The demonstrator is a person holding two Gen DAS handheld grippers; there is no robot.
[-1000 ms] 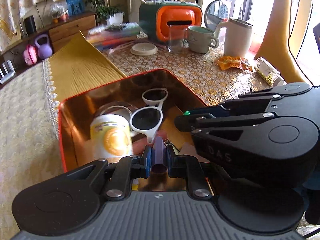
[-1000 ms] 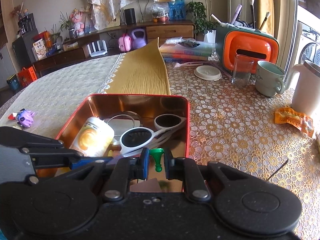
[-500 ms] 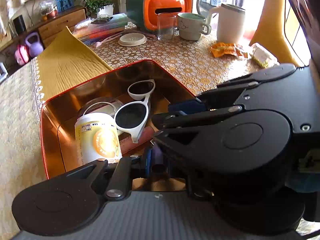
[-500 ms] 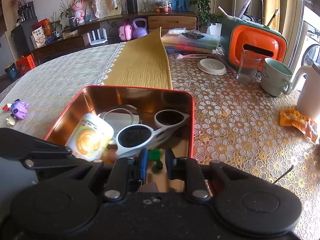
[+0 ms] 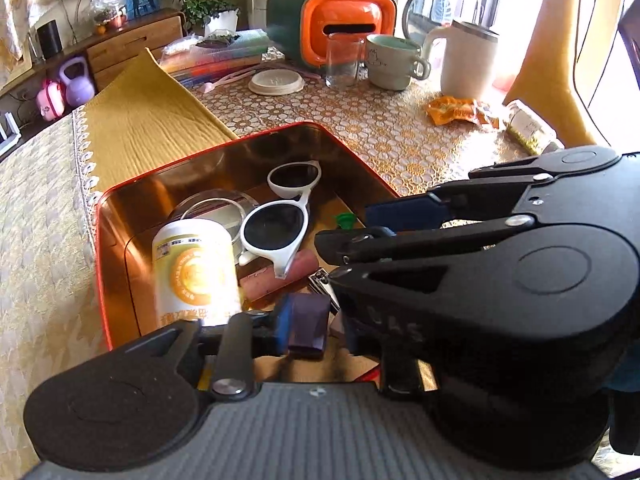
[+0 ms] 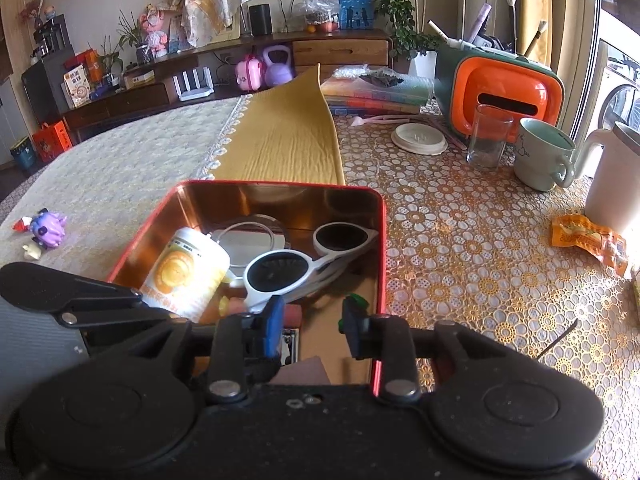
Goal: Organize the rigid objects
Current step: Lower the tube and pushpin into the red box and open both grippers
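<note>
A red-rimmed copper tin (image 5: pixel 200 152) (image 6: pixel 280 184) holds white sunglasses (image 5: pixel 280 224) (image 6: pixel 304 264), a white and orange bottle (image 5: pixel 192 268) (image 6: pixel 184 276), a round clear lid (image 6: pixel 252 236), a pink stick (image 5: pixel 272 276) and nail clippers (image 5: pixel 322 282). A small green piece (image 5: pixel 345 221) (image 6: pixel 356 300) lies inside the tin by its right wall. My left gripper (image 5: pixel 312 324) is shut on a purple block (image 5: pixel 307 324) over the tin's near end. My right gripper (image 6: pixel 312 324) is open and empty above the tin, and crosses the left wrist view (image 5: pixel 360 228).
On the patterned cloth to the right stand a glass (image 6: pixel 488 136), a mug (image 6: pixel 540 152), a white jug (image 6: pixel 612 180), an orange and green holder (image 6: pixel 504 92), a white disc (image 6: pixel 418 140) and an orange snack packet (image 6: pixel 588 236). A purple toy (image 6: pixel 48 232) lies left.
My right gripper has opened and let go of the green piece, which now lies in the tin. My left gripper still holds the purple block.
</note>
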